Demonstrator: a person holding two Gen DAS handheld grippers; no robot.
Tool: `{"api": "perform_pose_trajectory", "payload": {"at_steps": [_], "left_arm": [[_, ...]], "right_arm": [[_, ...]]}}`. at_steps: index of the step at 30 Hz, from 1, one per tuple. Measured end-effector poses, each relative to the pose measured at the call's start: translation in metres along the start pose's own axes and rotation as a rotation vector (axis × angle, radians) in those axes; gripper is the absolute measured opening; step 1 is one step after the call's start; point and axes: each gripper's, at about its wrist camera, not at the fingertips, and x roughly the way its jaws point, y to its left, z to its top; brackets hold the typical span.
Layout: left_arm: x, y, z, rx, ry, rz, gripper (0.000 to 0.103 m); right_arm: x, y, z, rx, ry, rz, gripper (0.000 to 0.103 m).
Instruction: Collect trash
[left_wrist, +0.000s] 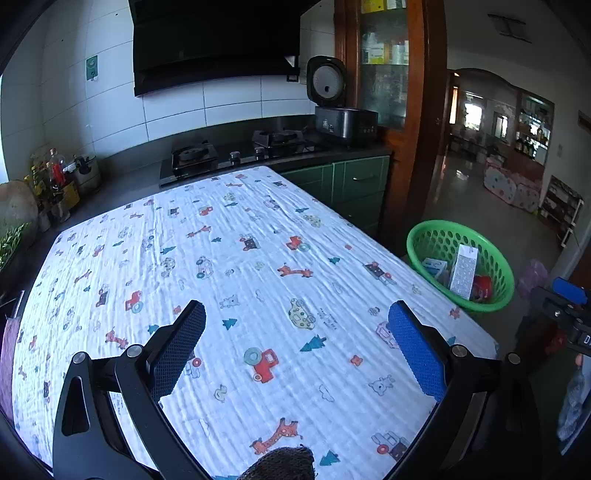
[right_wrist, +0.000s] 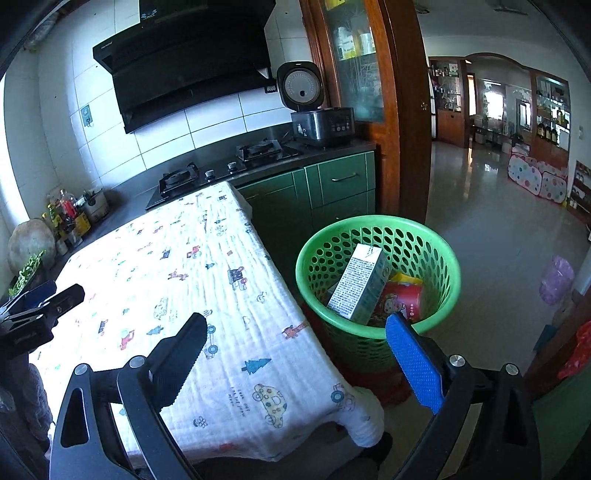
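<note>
Trash on the table: none visible. The patterned cloth (left_wrist: 236, 280) lies bare in both views, apart from a dark, fuzzy shape at the near edge of the left view, which cannot be identified.

The left gripper (left_wrist: 297, 354) hovers over the middle of the table, jaws spread wide, holding nothing. The right gripper (right_wrist: 295, 362) hangs over the table's right near corner, jaws equally wide and empty.

The green basket (right_wrist: 436, 236) stands on the floor just beside the table's right edge, ahead and to the right of the right gripper, which is clearly the nearer of the two.

Contents: a white carton (right_wrist: 360, 284) leaning with its long axis tilted up toward the far rim, a red packet (right_wrist: 404, 301) beside it, and a small blue-and-white box (left_wrist: 435, 266) seen only from the left.

Judgement: collection appears finished or nearly so.
</note>
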Motion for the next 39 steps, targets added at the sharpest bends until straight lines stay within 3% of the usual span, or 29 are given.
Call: {"api": "perform_pose_trajectory", "payload": {"at_steps": [39], "left_arm": [[-0.015,-0.010,-0.001,0.003,0.000,0.025,0.098]], "right_arm": [[-0.011,0.021,0.000,-0.070,-0.031,-0.036,0.095]]}}
